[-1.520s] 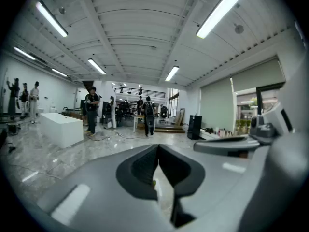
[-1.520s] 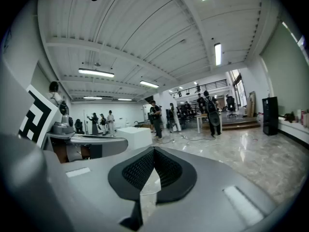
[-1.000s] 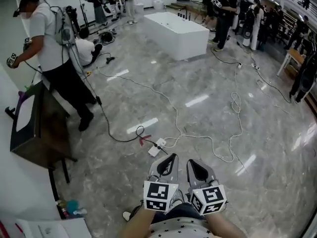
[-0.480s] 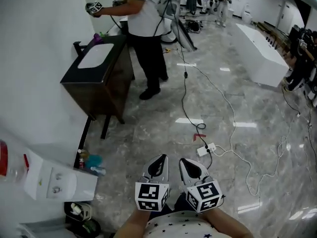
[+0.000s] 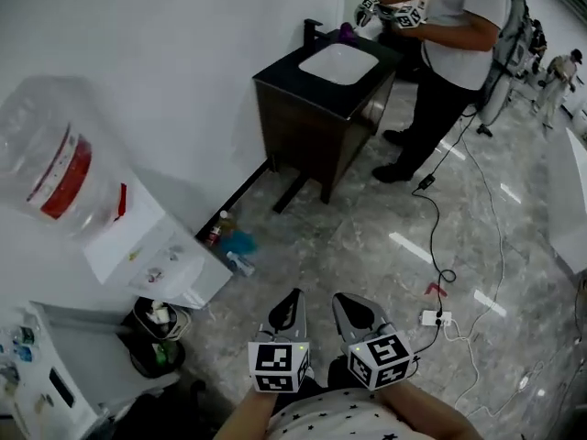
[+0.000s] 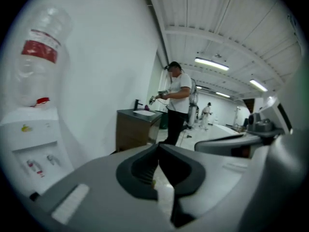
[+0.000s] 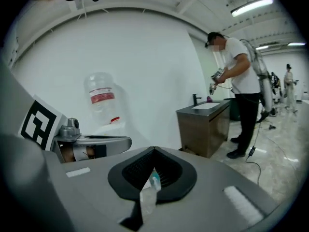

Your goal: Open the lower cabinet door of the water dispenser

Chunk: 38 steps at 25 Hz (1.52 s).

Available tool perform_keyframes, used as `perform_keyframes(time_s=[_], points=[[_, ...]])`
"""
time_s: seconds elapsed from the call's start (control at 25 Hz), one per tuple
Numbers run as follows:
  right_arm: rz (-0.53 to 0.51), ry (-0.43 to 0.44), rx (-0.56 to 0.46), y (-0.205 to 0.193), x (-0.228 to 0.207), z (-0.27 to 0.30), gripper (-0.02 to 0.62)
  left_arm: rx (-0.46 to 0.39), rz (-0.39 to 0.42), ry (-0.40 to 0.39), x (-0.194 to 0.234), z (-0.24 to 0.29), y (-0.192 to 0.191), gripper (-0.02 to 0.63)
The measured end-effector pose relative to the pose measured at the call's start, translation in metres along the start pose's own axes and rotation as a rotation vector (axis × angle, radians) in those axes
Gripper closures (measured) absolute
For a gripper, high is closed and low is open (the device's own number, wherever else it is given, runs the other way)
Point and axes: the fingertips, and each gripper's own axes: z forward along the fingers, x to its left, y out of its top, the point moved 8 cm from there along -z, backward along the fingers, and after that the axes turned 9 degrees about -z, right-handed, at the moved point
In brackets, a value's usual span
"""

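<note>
The big white water dispenser (image 5: 151, 255) stands by the wall (image 5: 183, 81) on the left. Its lower door does not show from up here. The left hand-held gripper (image 5: 294, 295) and right hand-held gripper (image 5: 338, 299) are both closed and empty, well apart from it. I think opening the door is all left to do.

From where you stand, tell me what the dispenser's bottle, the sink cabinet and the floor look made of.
Bottle: probably clear plastic; the wall shows through it.
Sink cabinet: dark brown wood or wood-look panel, matt, under a black top.
Floor: polished grey stone or marble-look tile; veined, with bright light reflections.
</note>
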Motion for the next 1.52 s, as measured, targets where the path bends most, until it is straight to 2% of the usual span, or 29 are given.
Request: perform_keyframes(time_s=[0.2, 0.32, 0.48, 0.72, 0.88, 1.04, 1.2, 1.36, 1.44, 1.52], points=[[-0.089, 0.248, 0.097, 0.007, 0.050, 0.084, 0.598, -0.010, -0.174, 0.269, 0.090, -0.029, -0.015, 0.600], [-0.149, 0.377, 0.145, 0.007, 0.081, 0.131, 0.598, -0.015, -0.252, 0.400, 0.137, -0.042, -0.027, 0.600], [-0.211, 0.514, 0.197, -0.007, 0.113, 0.189, 0.598, -0.015, -0.333, 0.527, 0.182, -0.045, -0.052, 0.600], [-0.275, 0.633, 0.268, -0.061, 0.146, 0.277, 0.598, -0.027, -0.450, 0.662, 0.244, -0.024, -0.116, 0.600], [-0.333, 0.672, 0.300, -0.120, 0.164, 0.344, 0.598, -0.015, -0.514, 0.715, 0.288, -0.008, -0.177, 0.600], [-0.359, 0.647, 0.355, -0.194, 0.170, 0.418, 0.598, 0.019, -0.578, 0.711, 0.331, 0.013, -0.246, 0.600], [-0.364, 0.618, 0.391, -0.259, 0.174, 0.484, 0.598, 0.050, -0.607, 0.722, 0.364, 0.030, -0.305, 0.600], [-0.420, 0.615, 0.395, -0.293, 0.178, 0.542, 0.594, 0.080, -0.593, 0.717, 0.381, 0.041, -0.336, 0.600], [-0.432, 0.649, 0.410, -0.300, 0.182, 0.569, 0.447, 0.097, -0.592, 0.716, 0.386, 0.045, -0.343, 0.600], [-0.459, 0.684, 0.407, -0.299, 0.186, 0.592, 0.359, 0.097, -0.603, 0.707, 0.388, 0.048, -0.344, 0.600]])
